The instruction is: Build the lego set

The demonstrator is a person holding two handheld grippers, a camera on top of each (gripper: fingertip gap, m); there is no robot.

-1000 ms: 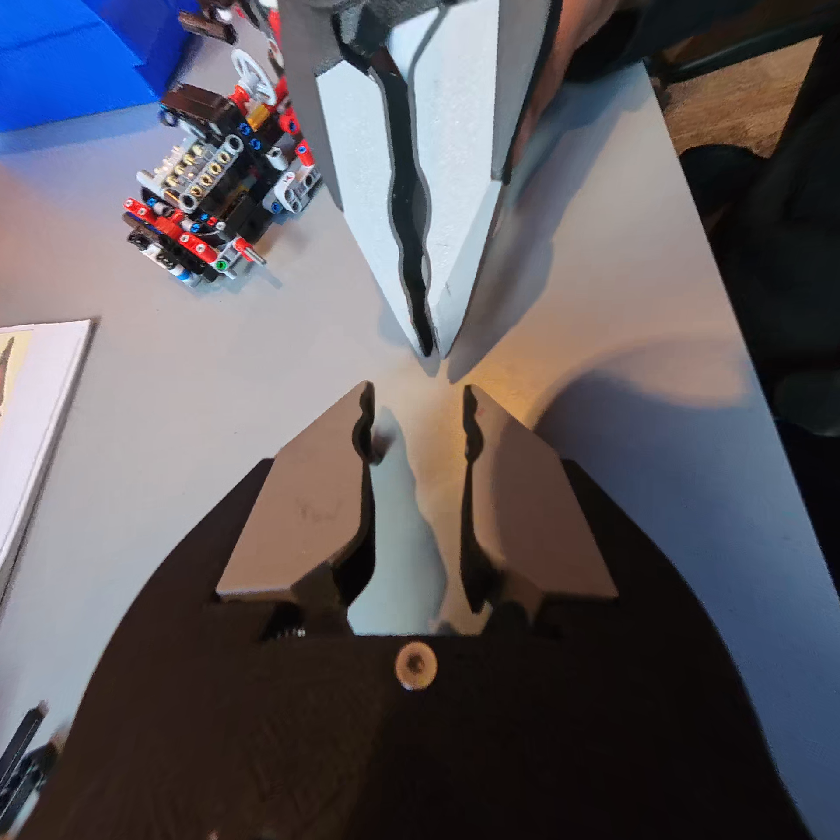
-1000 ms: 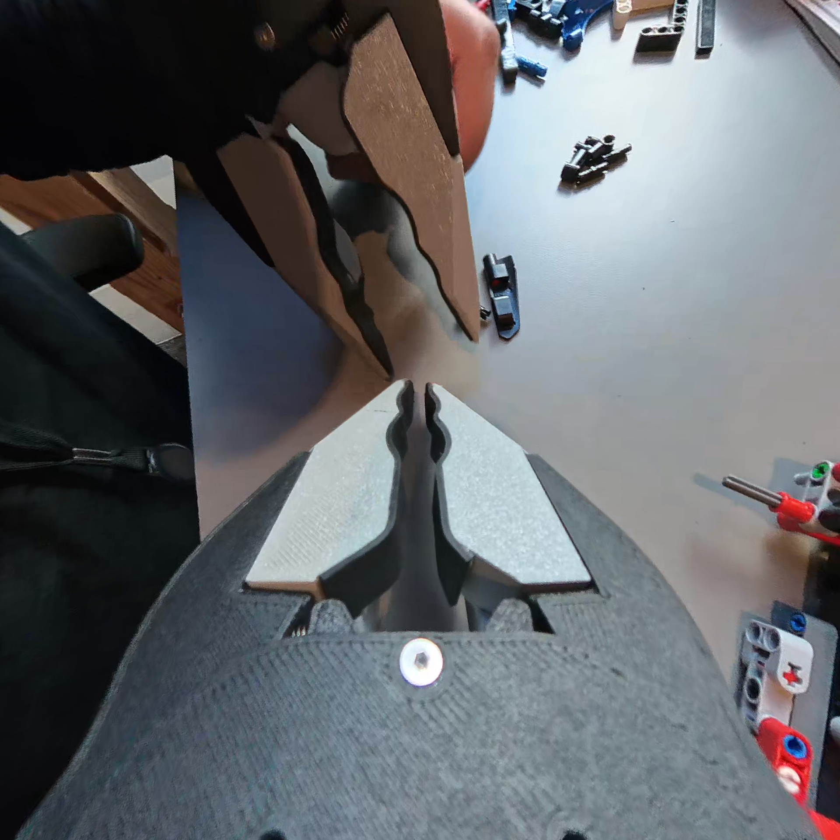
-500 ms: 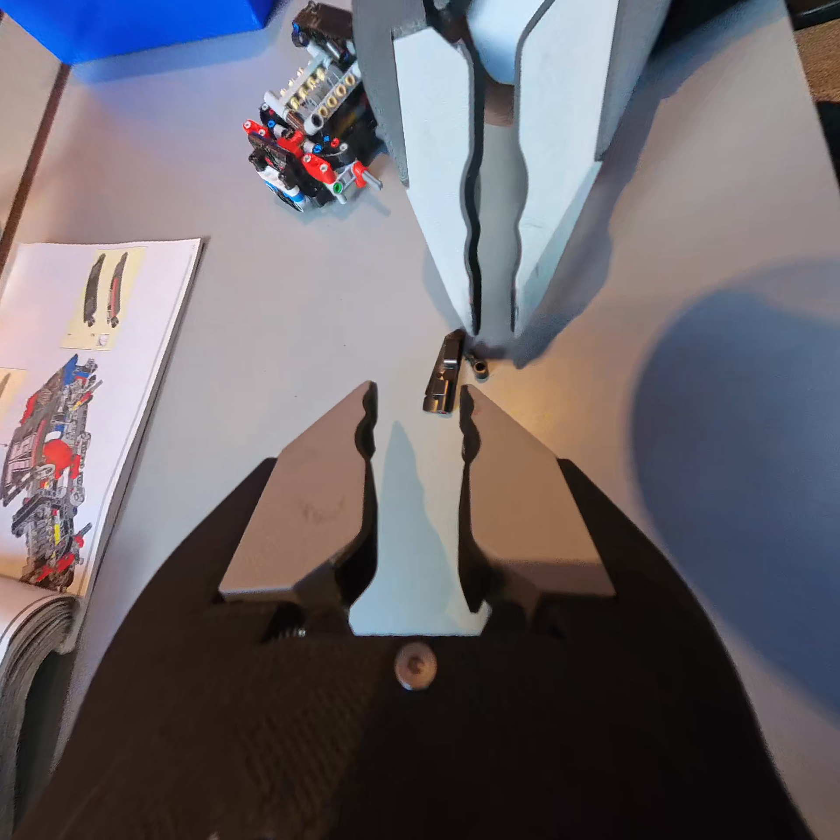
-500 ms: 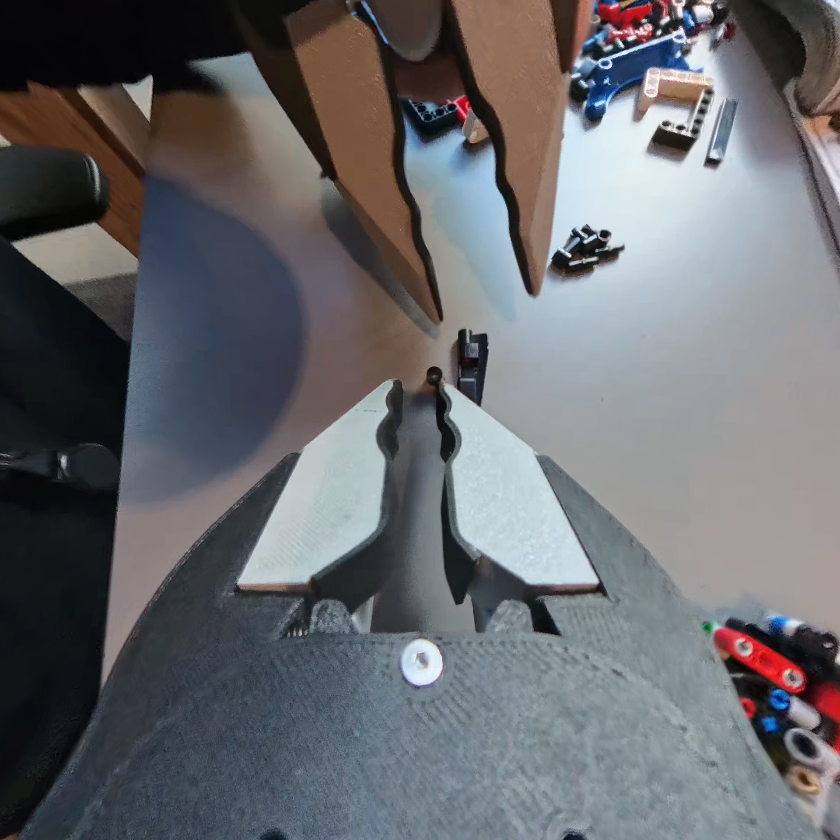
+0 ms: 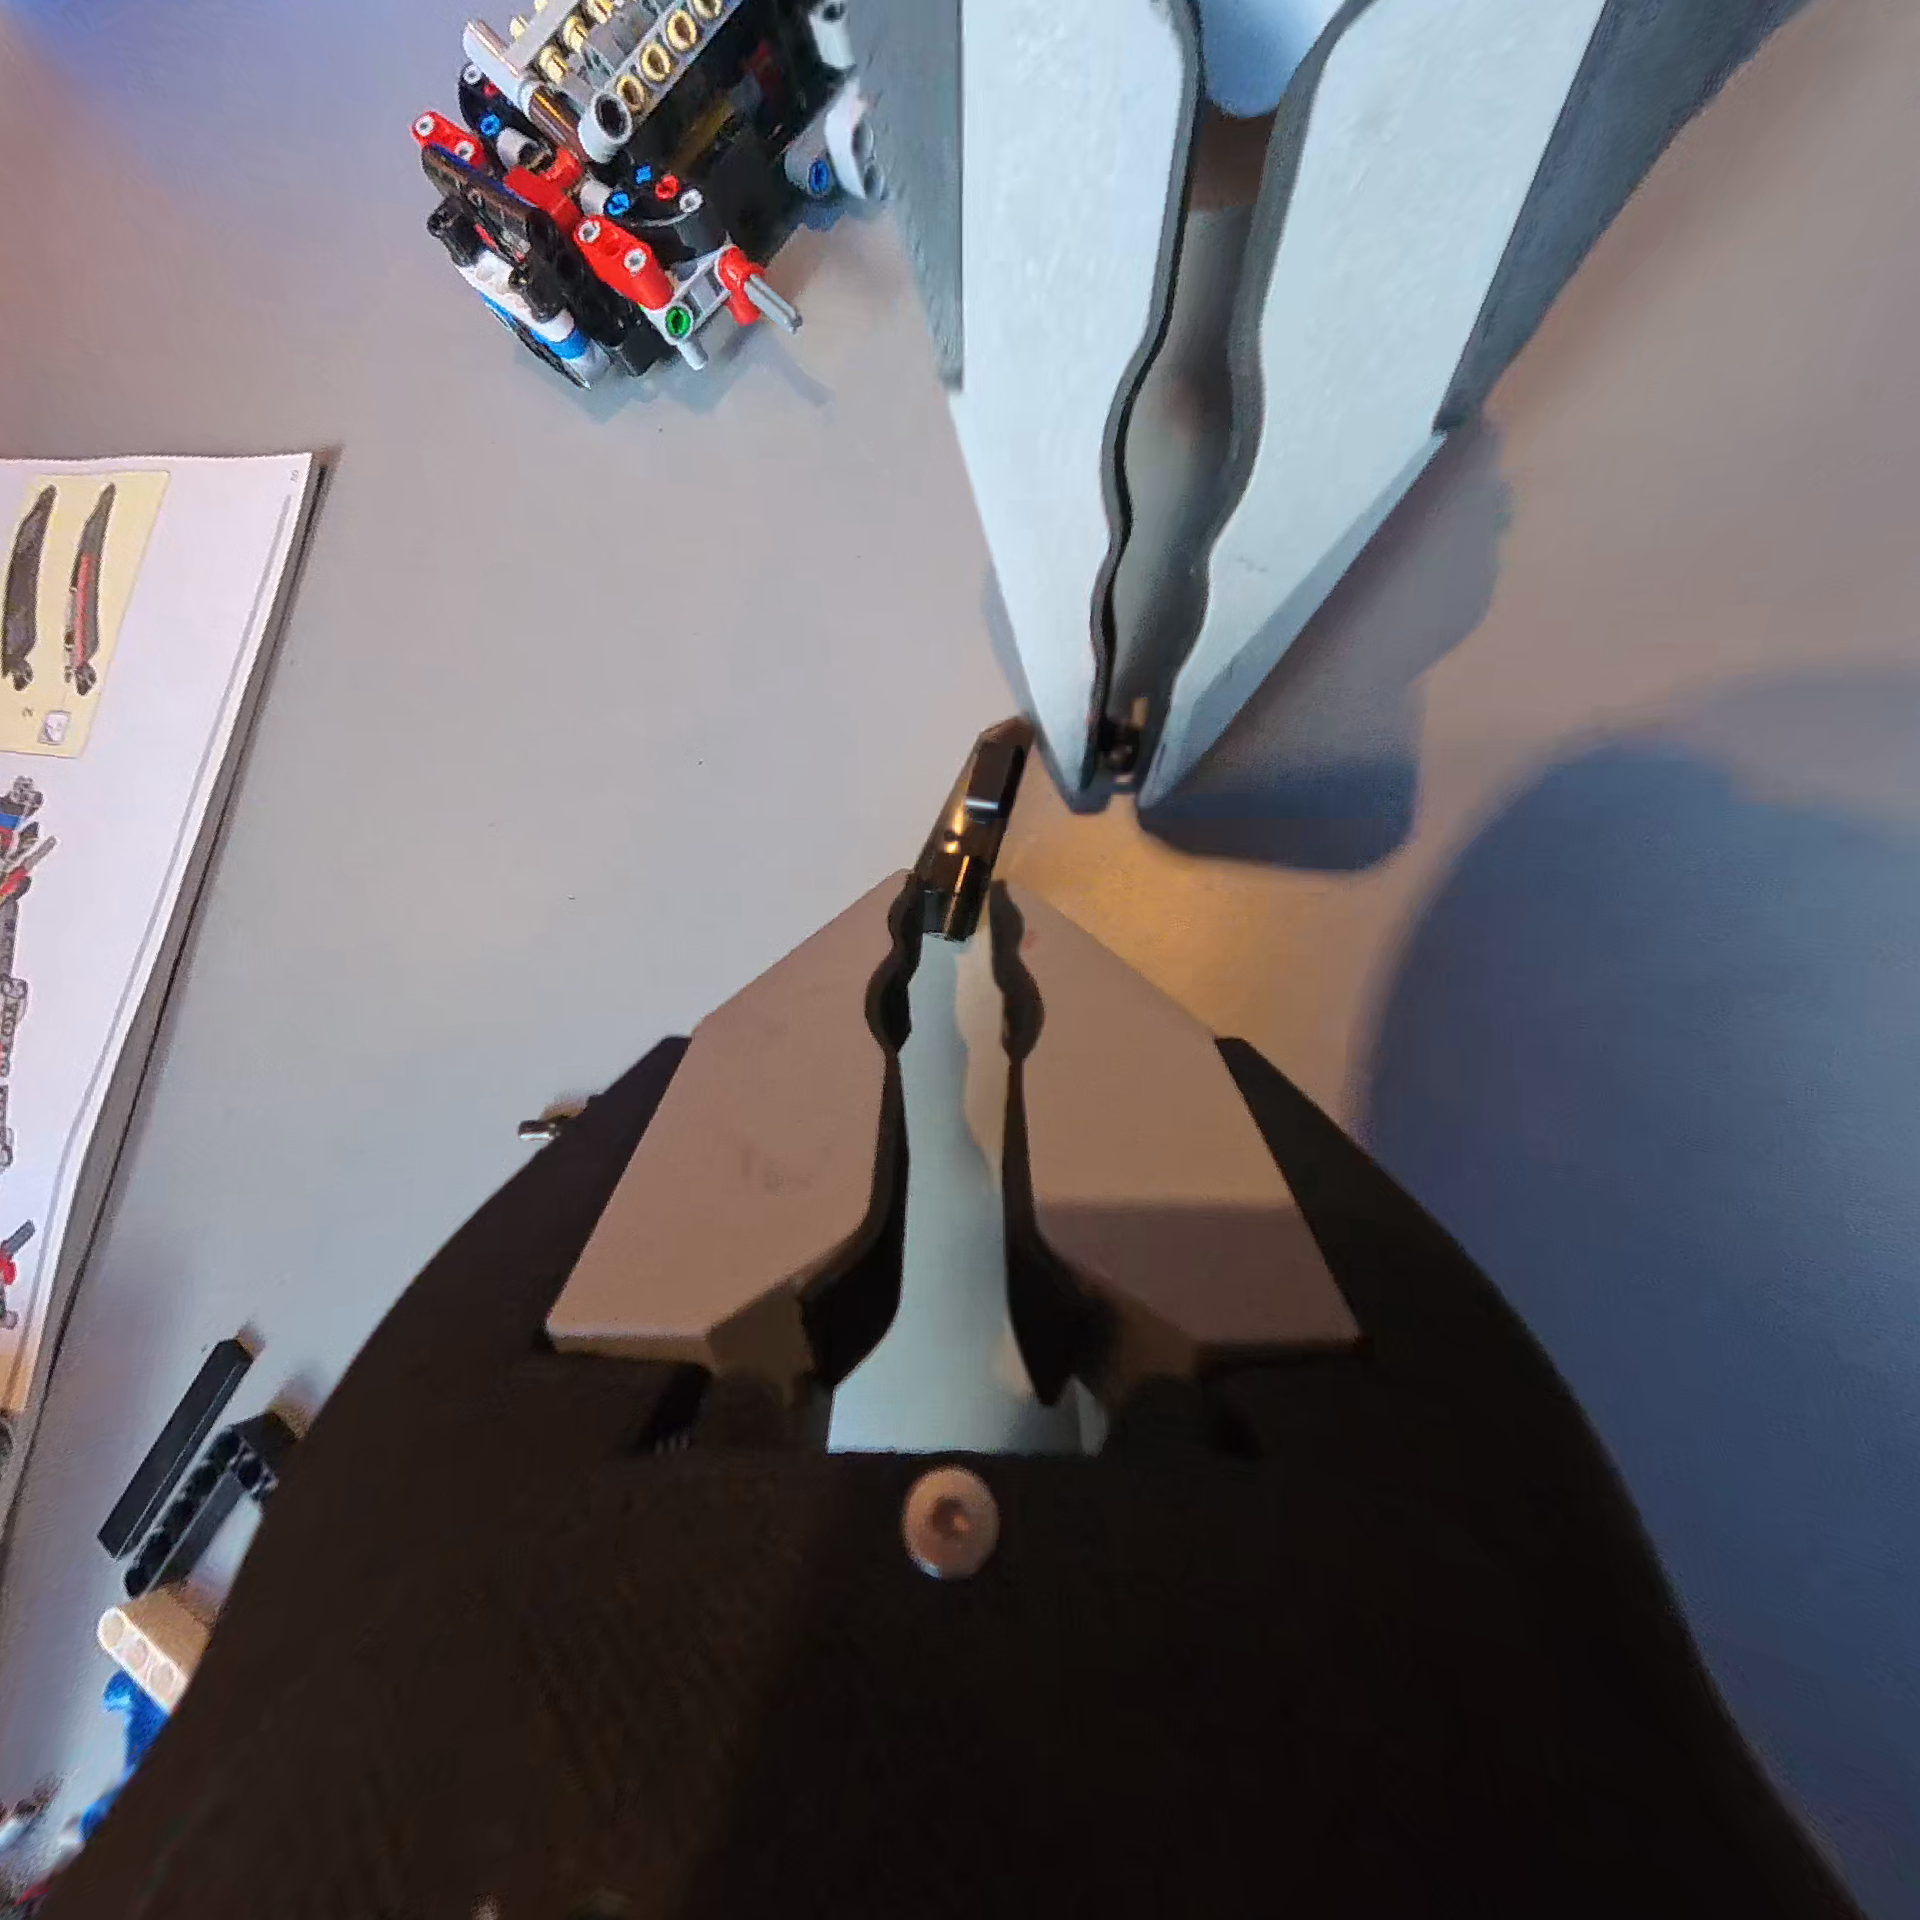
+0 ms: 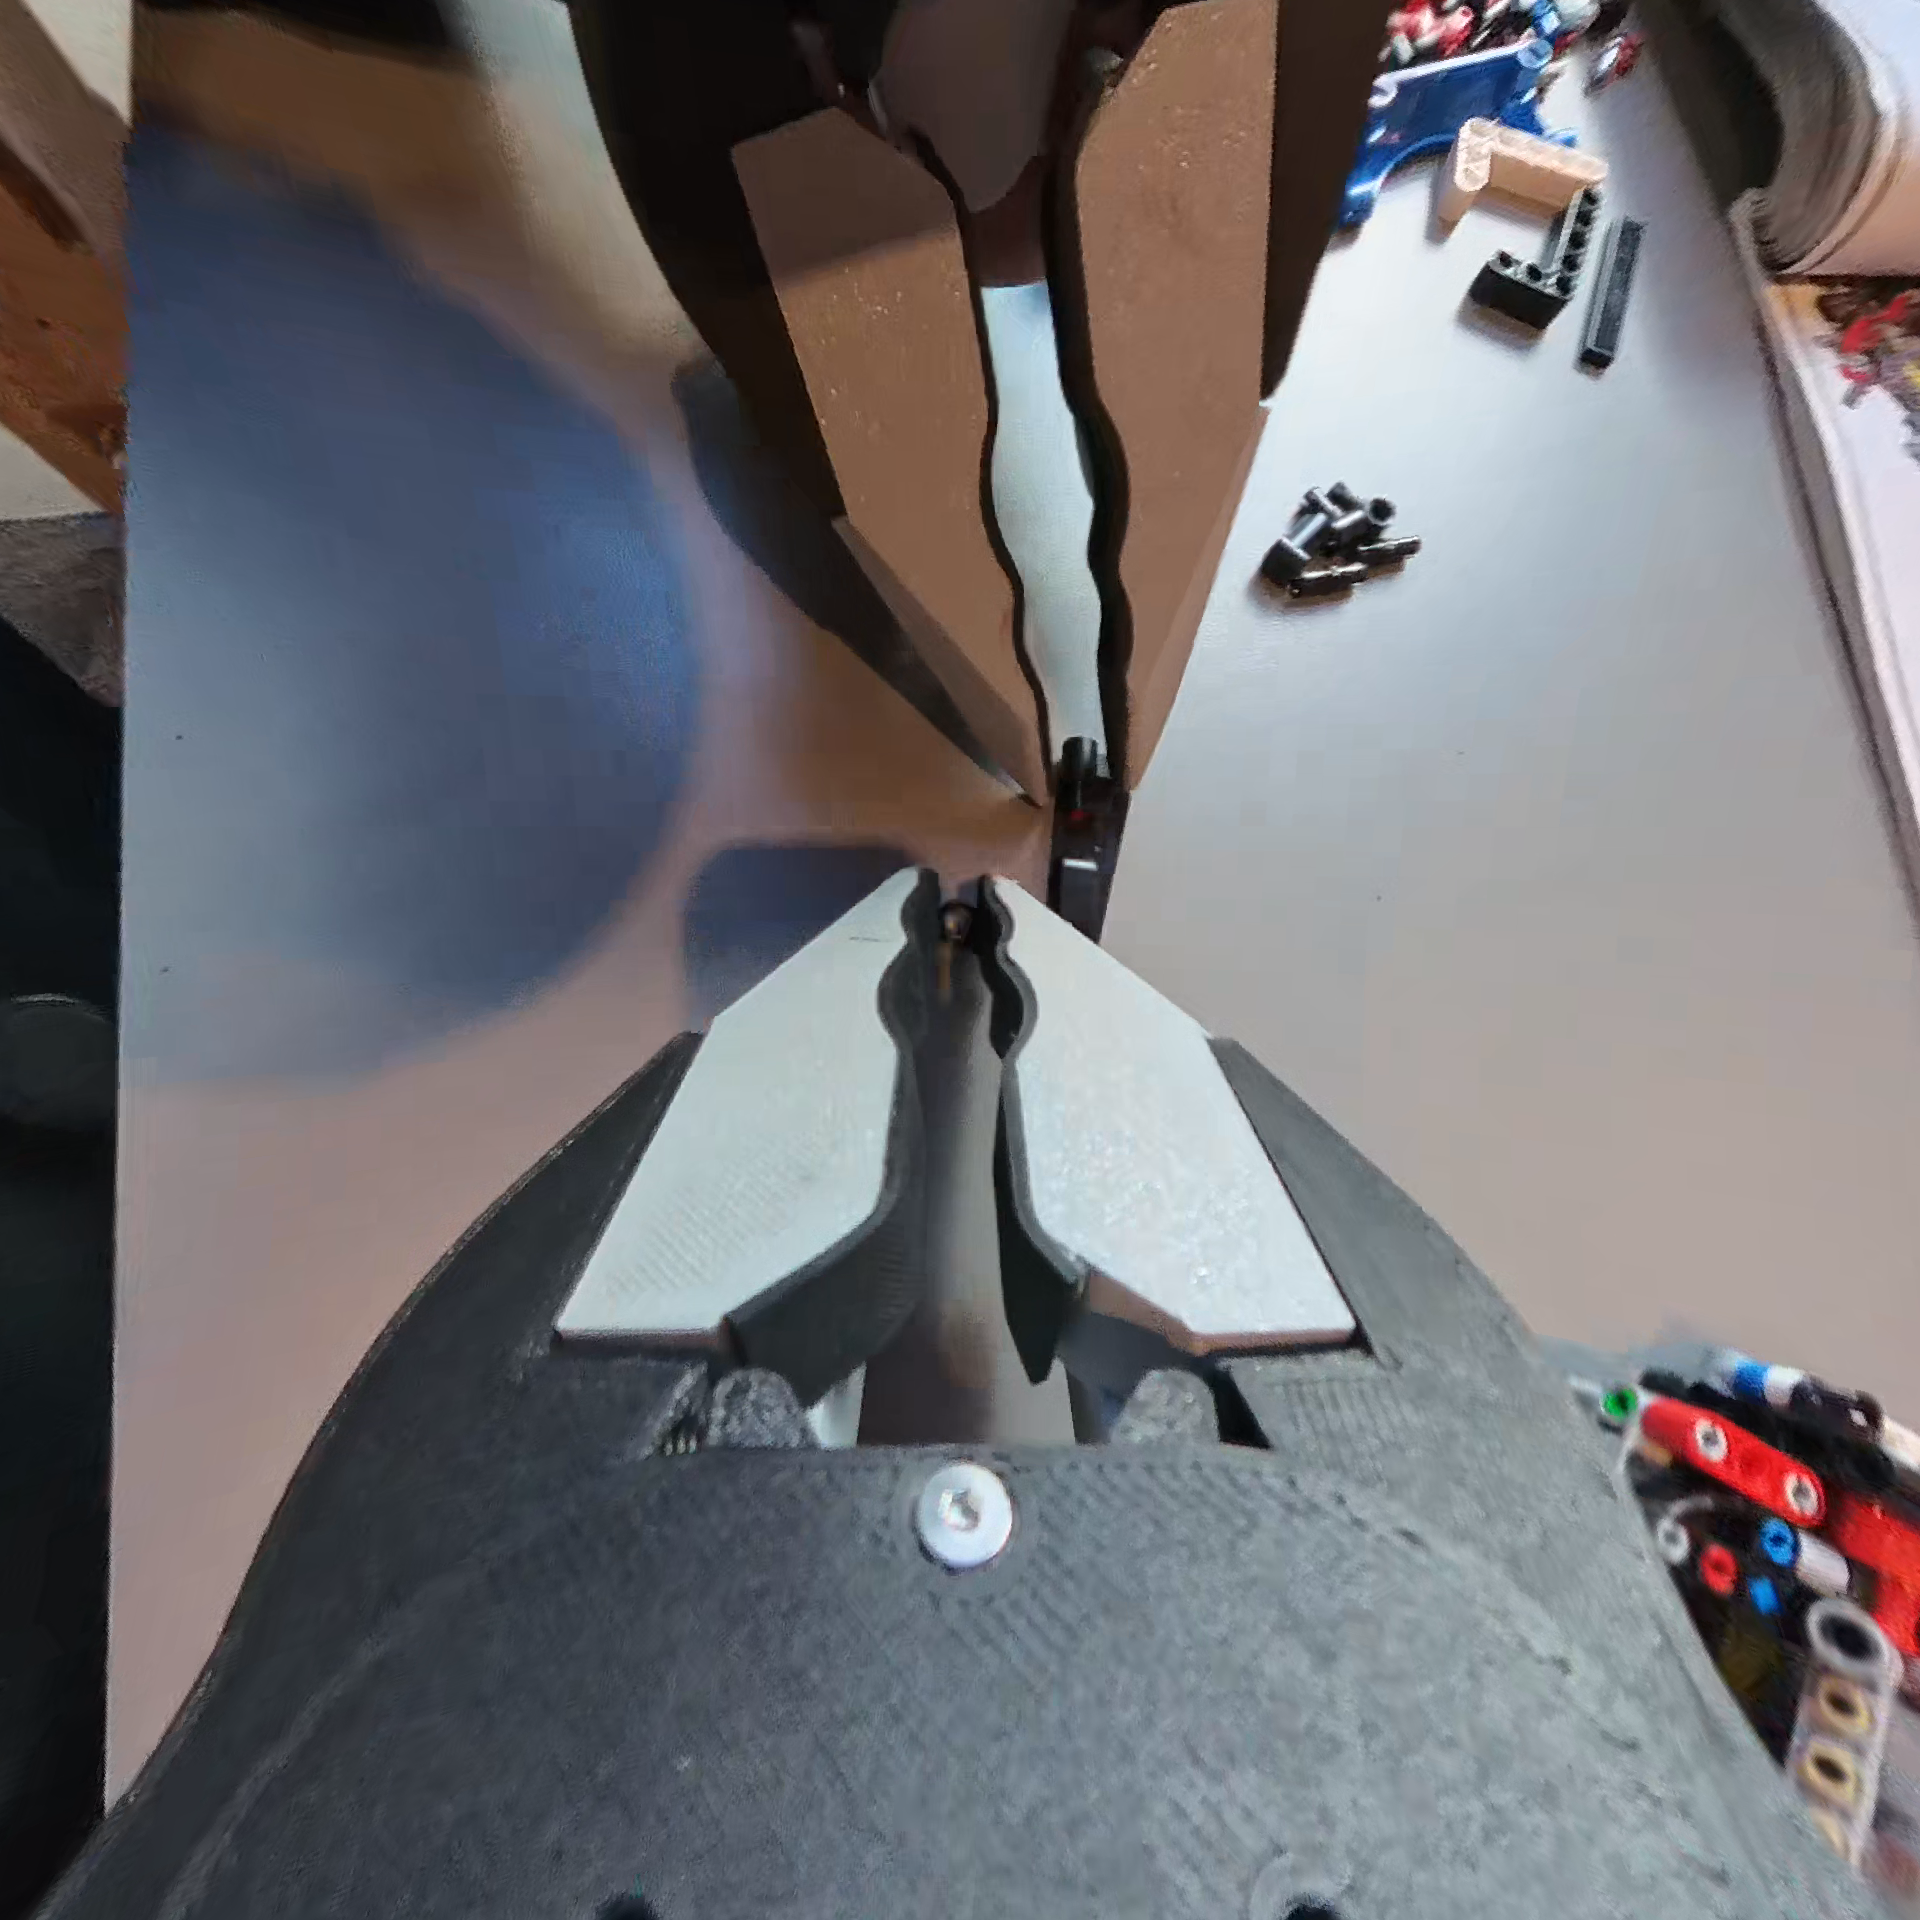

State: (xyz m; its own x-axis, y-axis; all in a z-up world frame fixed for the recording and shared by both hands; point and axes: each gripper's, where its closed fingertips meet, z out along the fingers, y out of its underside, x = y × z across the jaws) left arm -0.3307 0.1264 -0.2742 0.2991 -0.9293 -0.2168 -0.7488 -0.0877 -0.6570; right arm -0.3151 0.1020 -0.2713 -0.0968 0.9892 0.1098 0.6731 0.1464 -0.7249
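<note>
A small black lego piece [image 5: 982,800] lies low over the grey table [image 5: 623,727], its near end between the brown fingers of my left gripper [image 5: 951,899], which is shut on it. My right gripper [image 6: 956,894], with grey fingers, is shut on a tiny black pin [image 6: 951,925] at its tips. The two grippers face each other tip to tip, a short gap apart. In the left wrist view the right gripper [image 5: 1117,774] comes down from the top with the pin [image 5: 1120,732]. In the right wrist view the left gripper [image 6: 1081,790] holds the black piece [image 6: 1081,862].
A partly built red, black and grey model [image 5: 623,208] stands at the back left. An open instruction booklet [image 5: 125,831] lies left. Black beams [image 5: 187,1455] lie near left. Several black pins [image 6: 1335,540] and a tan L-beam [image 6: 1517,171] lie farther off. The table edge [image 6: 120,935] is close. The grippers are tip to tip, or close to it.
Both grippers have closed: the left one on the black piece that lay on the table, the right one on the small pin. Both have moved nearer to each other.
</note>
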